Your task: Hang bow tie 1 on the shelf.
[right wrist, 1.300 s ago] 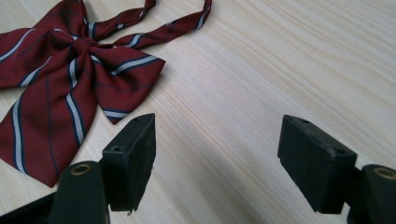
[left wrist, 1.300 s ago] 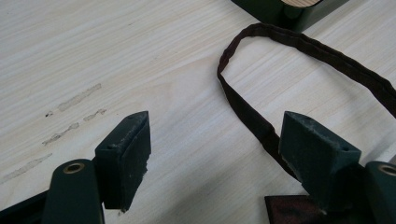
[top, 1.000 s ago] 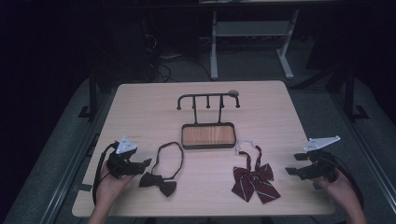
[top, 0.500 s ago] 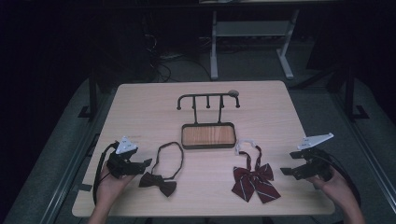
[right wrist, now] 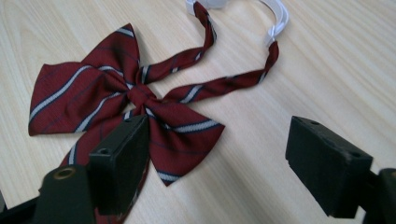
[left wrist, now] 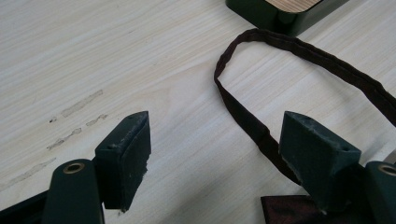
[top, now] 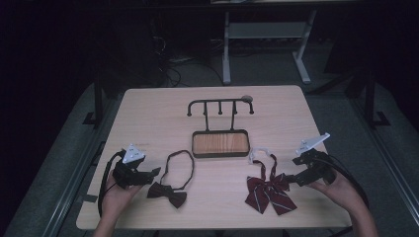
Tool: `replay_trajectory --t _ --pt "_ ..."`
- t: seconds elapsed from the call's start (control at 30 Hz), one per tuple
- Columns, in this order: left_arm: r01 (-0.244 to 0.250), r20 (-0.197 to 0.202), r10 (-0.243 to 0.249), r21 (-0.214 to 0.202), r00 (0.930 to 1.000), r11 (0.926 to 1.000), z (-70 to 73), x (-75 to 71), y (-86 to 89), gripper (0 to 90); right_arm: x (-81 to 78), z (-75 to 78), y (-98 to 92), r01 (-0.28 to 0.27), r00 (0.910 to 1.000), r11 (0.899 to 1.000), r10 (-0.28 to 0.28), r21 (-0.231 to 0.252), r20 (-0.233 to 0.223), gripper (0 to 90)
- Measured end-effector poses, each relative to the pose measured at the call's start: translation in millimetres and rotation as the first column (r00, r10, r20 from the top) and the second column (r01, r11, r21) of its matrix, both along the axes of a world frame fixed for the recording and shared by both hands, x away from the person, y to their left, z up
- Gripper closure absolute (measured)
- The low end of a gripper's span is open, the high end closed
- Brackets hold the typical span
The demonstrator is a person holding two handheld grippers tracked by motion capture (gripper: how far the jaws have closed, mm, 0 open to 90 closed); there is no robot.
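A dark brown bow tie [top: 168,194] with a looped neck strap [left wrist: 261,84] lies front left on the wooden table [top: 158,113]. My left gripper [top: 153,174] stands open just left of it, jaws wide over the strap [left wrist: 215,158]. A red striped bow tie [top: 267,192] [right wrist: 121,98] with a white clasp [right wrist: 275,18] lies front right. My right gripper [top: 291,178] is open just right of that tie, low over the table [right wrist: 217,154]. A black hanger stand [top: 220,106] rises from a wood-topped base [top: 220,143] at the table's middle.
A metal desk frame [top: 262,34] stands on the dark floor beyond the table. Black rails [top: 99,98] flank the table's sides. Light scuff marks [left wrist: 74,121] streak the wood beside my left gripper.
My right gripper has moved left, closer to the red striped bow tie. The left gripper and both ties have stayed where they were.
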State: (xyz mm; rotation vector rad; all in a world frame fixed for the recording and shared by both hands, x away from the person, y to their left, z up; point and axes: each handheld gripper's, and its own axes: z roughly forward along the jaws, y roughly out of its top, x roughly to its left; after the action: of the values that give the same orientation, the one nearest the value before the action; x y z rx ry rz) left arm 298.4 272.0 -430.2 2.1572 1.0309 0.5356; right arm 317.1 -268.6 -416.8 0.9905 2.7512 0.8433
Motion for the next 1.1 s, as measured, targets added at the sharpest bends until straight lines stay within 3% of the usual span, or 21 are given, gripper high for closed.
replay_trajectory --t 0.5,0.7,1.1 --pt "0.003 0.008 -0.003 -0.004 1.0000 1.0000 1.9 -0.5 0.8 25.6 25.7 22.9 38.8 -0.081 0.9967 0.991 0.081 -0.105 -0.008 30.8" --pt "0.004 0.002 -0.004 -0.005 1.0000 1.0000 1.5 -0.5 0.2 25.6 33.7 28.5 47.5 -0.099 0.9951 0.989 0.099 -0.106 -0.003 32.2" --pt "0.014 -0.005 -0.014 0.005 0.9999 0.9999 0.4 0.6 0.1 25.5 58.4 20.4 62.2 -0.125 0.9911 0.980 0.116 -0.152 -0.065 36.4"
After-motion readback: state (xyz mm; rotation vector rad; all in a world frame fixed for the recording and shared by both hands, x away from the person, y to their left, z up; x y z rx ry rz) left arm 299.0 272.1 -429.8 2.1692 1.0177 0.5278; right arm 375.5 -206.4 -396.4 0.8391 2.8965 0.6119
